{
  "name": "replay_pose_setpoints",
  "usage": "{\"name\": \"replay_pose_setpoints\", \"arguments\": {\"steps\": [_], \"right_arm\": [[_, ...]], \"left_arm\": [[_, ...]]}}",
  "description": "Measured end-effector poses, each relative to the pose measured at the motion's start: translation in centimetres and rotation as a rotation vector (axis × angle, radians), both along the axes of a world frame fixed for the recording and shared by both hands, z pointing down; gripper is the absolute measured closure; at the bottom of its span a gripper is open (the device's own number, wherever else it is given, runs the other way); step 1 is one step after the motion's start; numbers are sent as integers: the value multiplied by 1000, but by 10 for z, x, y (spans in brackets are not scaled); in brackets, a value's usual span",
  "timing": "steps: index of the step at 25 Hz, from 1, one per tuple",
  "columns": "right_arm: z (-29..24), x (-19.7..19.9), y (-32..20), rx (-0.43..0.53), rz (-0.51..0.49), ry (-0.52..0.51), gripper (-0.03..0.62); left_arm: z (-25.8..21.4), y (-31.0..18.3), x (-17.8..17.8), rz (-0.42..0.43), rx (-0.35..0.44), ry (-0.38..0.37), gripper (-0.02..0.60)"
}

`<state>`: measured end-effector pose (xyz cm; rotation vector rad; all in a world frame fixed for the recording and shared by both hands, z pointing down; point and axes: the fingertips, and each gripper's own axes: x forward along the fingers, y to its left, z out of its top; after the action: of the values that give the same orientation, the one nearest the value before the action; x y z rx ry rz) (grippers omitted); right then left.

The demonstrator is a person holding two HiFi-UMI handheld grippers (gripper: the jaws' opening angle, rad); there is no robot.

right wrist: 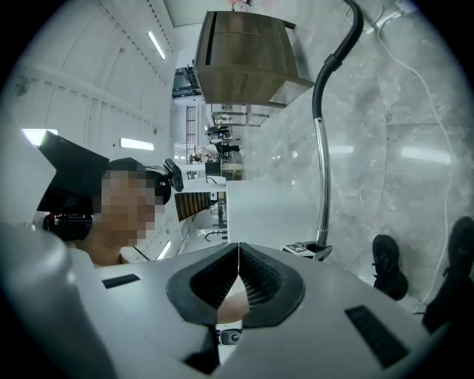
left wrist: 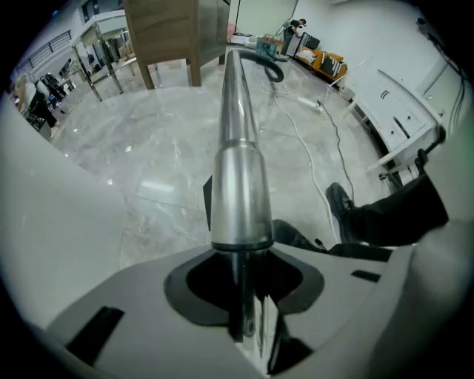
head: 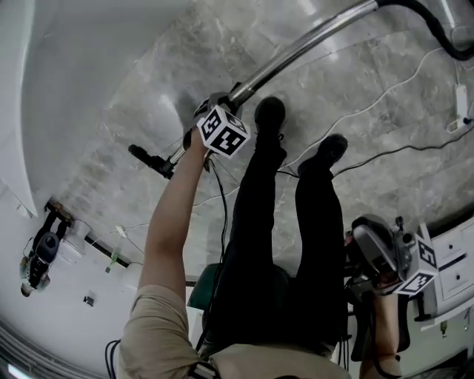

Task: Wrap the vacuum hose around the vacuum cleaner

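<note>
The vacuum's shiny metal wand slants across the floor toward the upper right, where the black hose joins it. My left gripper points down and is shut on the wand's thinner lower part. In the left gripper view the wand runs straight out from between the jaws of the left gripper, with the hose curling at its far end. A thin stub with a black tip sticks out on the near side. My right gripper is shut and empty, low at the right. It looks toward the wand.
The person's dark legs and shoes stand between the two grippers. White cables and a power strip lie on the marble floor. White drawers are at the right, a wooden cabinet stands farther off.
</note>
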<state>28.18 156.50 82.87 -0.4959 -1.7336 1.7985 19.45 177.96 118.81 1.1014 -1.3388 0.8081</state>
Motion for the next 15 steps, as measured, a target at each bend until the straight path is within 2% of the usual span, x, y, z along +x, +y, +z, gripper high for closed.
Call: {"name": "replay_pose_setpoints", "arguments": {"steps": [3,7,11,14,15], "right_arm": [[-32,-5,-5,28,19,-26,589],[-50,10,-13,79,31,-24,589],[14,32,-16,229,18,136,589],[49,12,-6,194,10,147,586],[48,-1,-1,151,4,119,519]], "left_arm": [[-46,-17,-6,-3,30,17,465],[-113,-23,12,-10,52,97,465],[-192,-34,33,-15,110,124,465],[-248,-50,49,-36,181,153,465],[-266,-55,53,-39,201,157,465]]}}
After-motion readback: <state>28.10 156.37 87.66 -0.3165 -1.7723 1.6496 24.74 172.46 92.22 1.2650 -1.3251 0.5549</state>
